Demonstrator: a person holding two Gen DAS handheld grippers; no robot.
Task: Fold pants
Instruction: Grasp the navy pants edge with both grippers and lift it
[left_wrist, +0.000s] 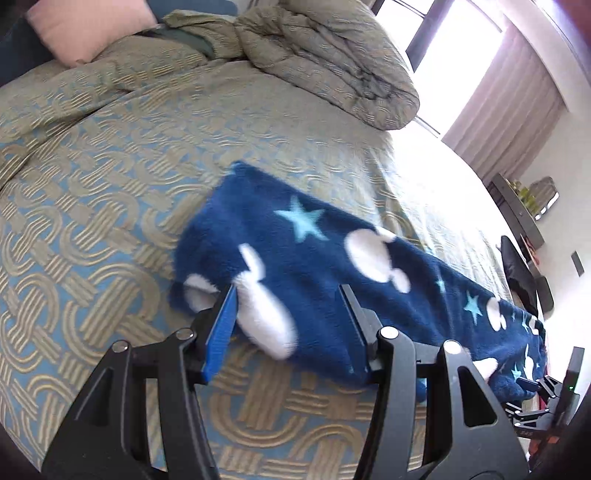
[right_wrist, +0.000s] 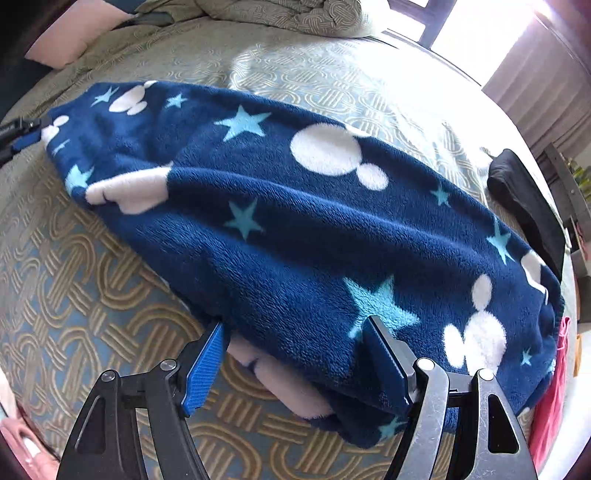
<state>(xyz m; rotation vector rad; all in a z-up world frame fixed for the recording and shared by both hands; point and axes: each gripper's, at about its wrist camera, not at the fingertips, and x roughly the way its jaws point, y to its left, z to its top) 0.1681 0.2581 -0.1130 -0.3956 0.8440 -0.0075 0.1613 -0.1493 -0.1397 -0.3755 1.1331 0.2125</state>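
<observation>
Dark blue fleece pants (left_wrist: 314, 258) with white mouse heads and light blue stars lie in a long folded strip on the patterned bedspread (left_wrist: 92, 184). My left gripper (left_wrist: 290, 295) is open, its jaws wide on either side of the pants' near edge at one end. My right gripper (right_wrist: 295, 328) is open too, its jaws astride the near edge of the pants (right_wrist: 295, 221) at the other end. The right gripper also shows at the far right of the left wrist view (left_wrist: 535, 391). The left gripper's fingertips (right_wrist: 22, 136) show at the left edge of the right wrist view.
A bunched quilt (left_wrist: 325, 55) and a pink pillow (left_wrist: 88, 26) lie at the head of the bed. A black garment (right_wrist: 528, 206) lies at the bed's far right edge, with pink cloth (right_wrist: 554, 387) beside the pants. A bright window (left_wrist: 454, 40) and curtains lie beyond.
</observation>
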